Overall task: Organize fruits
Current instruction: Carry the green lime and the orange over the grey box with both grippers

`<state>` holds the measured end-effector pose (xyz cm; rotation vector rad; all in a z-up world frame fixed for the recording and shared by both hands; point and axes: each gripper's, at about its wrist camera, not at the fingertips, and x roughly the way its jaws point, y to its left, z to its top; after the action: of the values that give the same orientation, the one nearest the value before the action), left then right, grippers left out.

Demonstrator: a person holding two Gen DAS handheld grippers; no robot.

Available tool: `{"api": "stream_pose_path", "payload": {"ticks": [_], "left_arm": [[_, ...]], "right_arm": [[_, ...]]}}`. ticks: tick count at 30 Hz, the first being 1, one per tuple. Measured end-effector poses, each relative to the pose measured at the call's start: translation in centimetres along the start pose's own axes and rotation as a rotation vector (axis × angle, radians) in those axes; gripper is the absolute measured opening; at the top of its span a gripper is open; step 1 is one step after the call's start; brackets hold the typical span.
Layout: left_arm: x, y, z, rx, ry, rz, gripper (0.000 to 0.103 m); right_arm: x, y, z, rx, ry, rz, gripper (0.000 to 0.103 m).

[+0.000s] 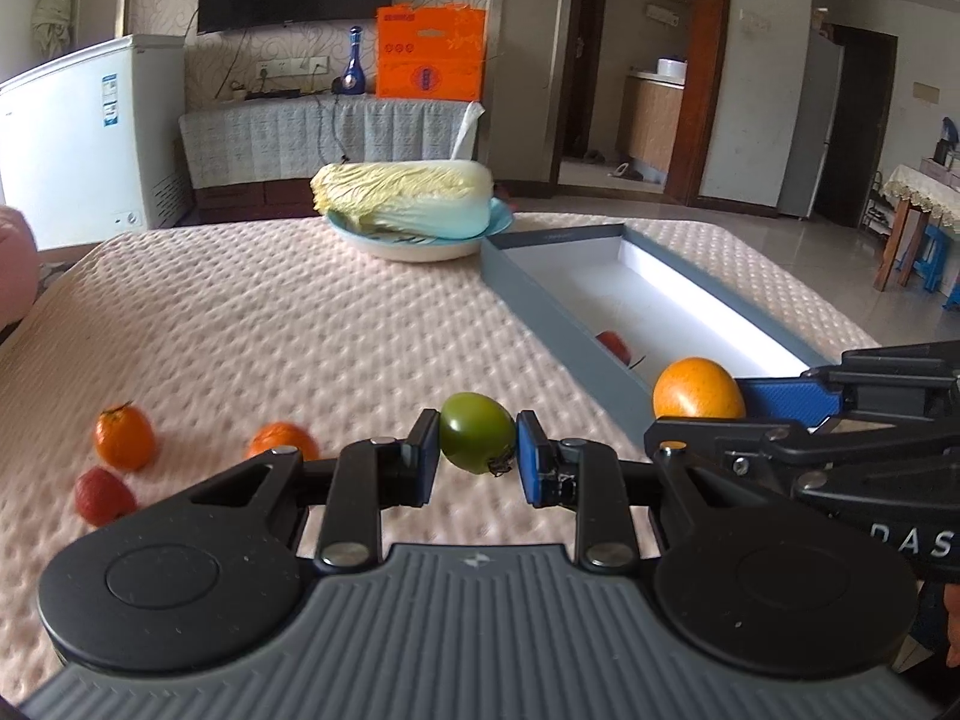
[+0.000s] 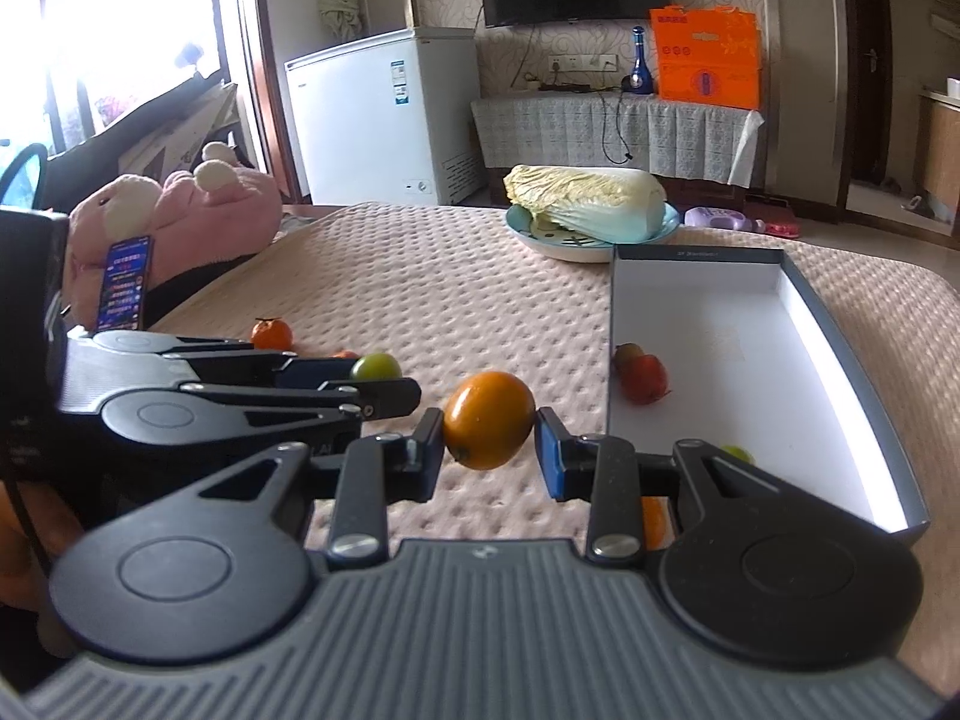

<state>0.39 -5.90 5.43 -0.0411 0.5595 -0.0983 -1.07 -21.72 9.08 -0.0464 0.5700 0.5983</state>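
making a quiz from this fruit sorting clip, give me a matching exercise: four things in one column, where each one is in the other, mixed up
Things:
1. green tomato
2. big orange fruit
3. cabbage
4. red tomato

Places:
A. lying in the grey box
B. between the fingers of the left gripper
C. on the blue plate
D. between the fingers of the right gripper

Pairs: 1-B, 2-D, 3-C, 4-A
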Motion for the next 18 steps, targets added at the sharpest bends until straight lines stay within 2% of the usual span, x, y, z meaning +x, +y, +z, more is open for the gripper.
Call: {"api": "stream_pose_path", "payload": {"ticks": [9,18], "left_arm": [[1.9,-2.1,1.8,0.023,-0.013,-0.059,0.032],[6.0,-5.5,3.8,0.074,-0.032,-0.123,0.032]], "right_arm": [[-1.0,-2.2,-0.1,0.049,-0.015,-0.07,0.036],[-1.4,-7.0,0.0,0.145,-0.019,-0.238,0.036]]}}
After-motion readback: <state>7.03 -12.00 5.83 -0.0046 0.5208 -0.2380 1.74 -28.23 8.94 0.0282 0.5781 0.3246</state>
